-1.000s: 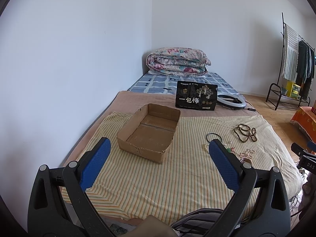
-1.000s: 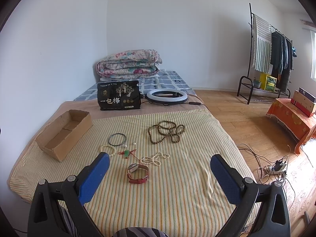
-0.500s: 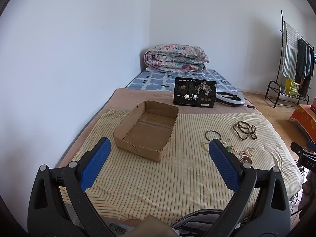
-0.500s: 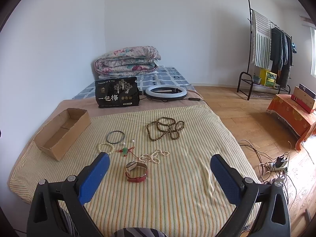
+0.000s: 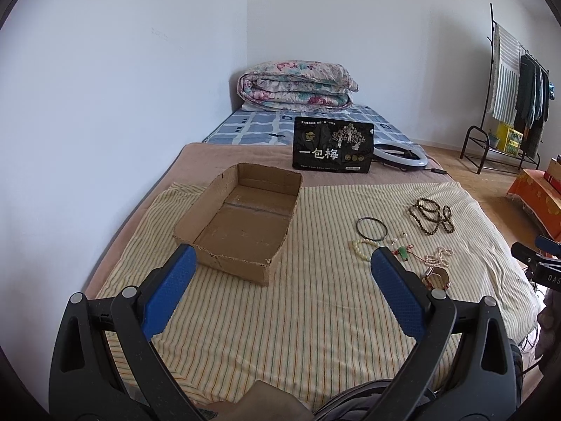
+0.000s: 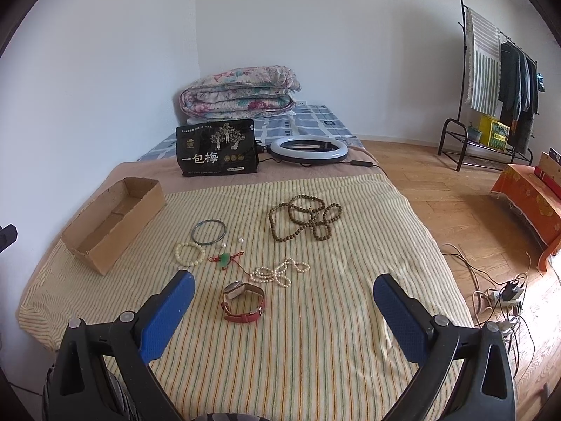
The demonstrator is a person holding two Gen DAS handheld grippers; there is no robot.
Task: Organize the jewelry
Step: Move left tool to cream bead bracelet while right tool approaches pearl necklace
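Through the left wrist camera, the left gripper [image 5: 280,266] reaches in from the bottom of the frame, level and held above the striped cloth [image 5: 298,315], its blue fingers [image 5: 168,291] spread wide with nothing between them. Just past its left fingertip, centre-left of the frame, sits the open cardboard box [image 5: 242,224], nothing showing inside it. The jewelry lies to the right of centre: a dark bangle [image 5: 371,228], a pale bead bracelet [image 5: 363,248] touching the cloth below it, a green pendant on red cord [image 5: 403,253], a string of pearls [image 5: 438,256], and a brown bead necklace [image 5: 432,215] farther up; a watch [image 5: 436,278] peeks out beside the right finger. At the right edge the tip of the right gripper [image 5: 536,259] shows. Through the right wrist camera, the right gripper [image 6: 284,298] also comes up from the bottom edge, hovering over the cloth [image 6: 315,351], fingers [image 6: 399,312] wide apart and gripping nothing. Between the fingers, lower centre, lies the watch [image 6: 243,301] with its red strap; above it the pearls [image 6: 277,272], the pendant [image 6: 225,259], the pale bracelet [image 6: 190,253], the bangle [image 6: 209,232] and the brown necklace [image 6: 304,220]. The box [image 6: 112,221] sits at middle left, well apart from the jewelry. A black pouch [image 6: 218,148] and a ring light [image 6: 309,149] rest at upper centre.
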